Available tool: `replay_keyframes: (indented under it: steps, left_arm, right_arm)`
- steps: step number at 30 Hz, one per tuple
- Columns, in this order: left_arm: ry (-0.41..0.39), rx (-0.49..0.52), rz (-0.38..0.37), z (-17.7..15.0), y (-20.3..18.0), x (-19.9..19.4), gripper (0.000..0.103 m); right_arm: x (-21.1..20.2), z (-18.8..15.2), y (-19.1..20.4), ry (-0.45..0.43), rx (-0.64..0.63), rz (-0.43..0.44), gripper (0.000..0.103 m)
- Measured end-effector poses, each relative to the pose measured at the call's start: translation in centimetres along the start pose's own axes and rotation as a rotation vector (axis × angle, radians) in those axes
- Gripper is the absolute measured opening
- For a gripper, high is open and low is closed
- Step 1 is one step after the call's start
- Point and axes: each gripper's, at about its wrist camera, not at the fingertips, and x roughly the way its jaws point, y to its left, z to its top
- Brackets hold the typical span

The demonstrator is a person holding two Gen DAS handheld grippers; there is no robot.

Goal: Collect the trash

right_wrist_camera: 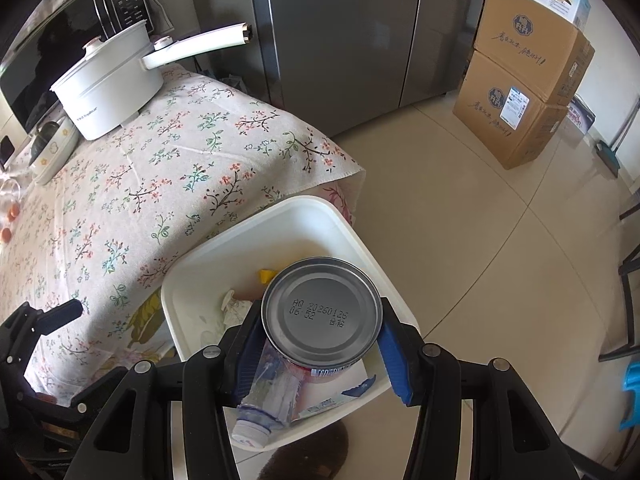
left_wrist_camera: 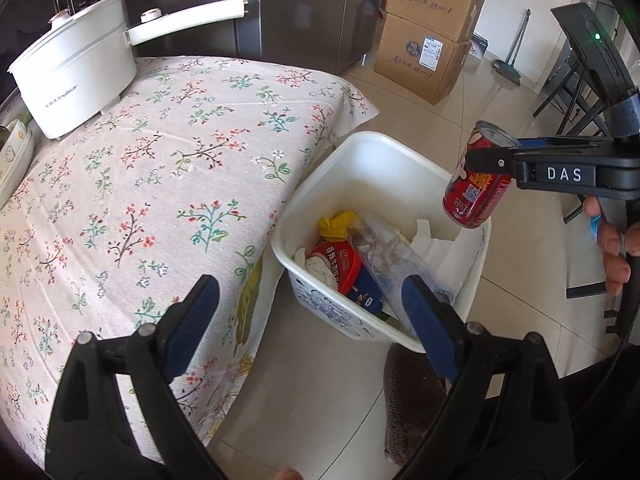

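A white trash bin [left_wrist_camera: 372, 152] stands on the floor beside the table; it also shows in the right wrist view [right_wrist_camera: 288, 216]. It holds a crushed plastic bottle [left_wrist_camera: 384, 252], a red cup lid [left_wrist_camera: 340, 268], yellow scrap and tissue. My right gripper [left_wrist_camera: 486, 162] is shut on a red can [left_wrist_camera: 476, 188] and holds it tilted above the bin's right rim. In the right wrist view the can's silver bottom [right_wrist_camera: 322, 312] fills the space between the fingers of the right gripper [right_wrist_camera: 320, 344]. My left gripper [left_wrist_camera: 310, 326] is open and empty, near the table edge above the bin's near corner.
The table wears a floral cloth [left_wrist_camera: 160, 184]. A white electric pot [left_wrist_camera: 76, 80] with a long handle stands at its far left. Stacked cardboard boxes [left_wrist_camera: 432, 36] and a grey fridge [right_wrist_camera: 340, 40] stand behind. A brown slipper [left_wrist_camera: 412, 396] lies on the tiled floor.
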Motion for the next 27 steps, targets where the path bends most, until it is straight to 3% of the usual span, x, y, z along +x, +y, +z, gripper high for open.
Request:
replay_keyframes:
  steps: [7,11,17,27]
  left_arm:
    - [-0.042,-0.026,0.069,-0.1,0.8,-1.2,0.1]
    - [-0.048,-0.044,0.108,-0.4,1.2,-1.6,0.1]
    - [-0.064,-0.096,0.137,-1.0,1.8,-2.7,0.1]
    - [-0.143,-0.138,0.223,-3.2,1.7,-8.0,0.1]
  right_arm:
    - [-0.3,0.3,0.1,-0.016,0.019,0.013,0.056]
    - [-0.9,0.4,0.0,-0.032,0.035,0.024,0.067]
    - [-2.0,0.2,0.3,-0.061,0.035,0.017,0.071]
    - [-7.8,-3.2,2.5,-0.184,-0.027,-0.03,0.079]
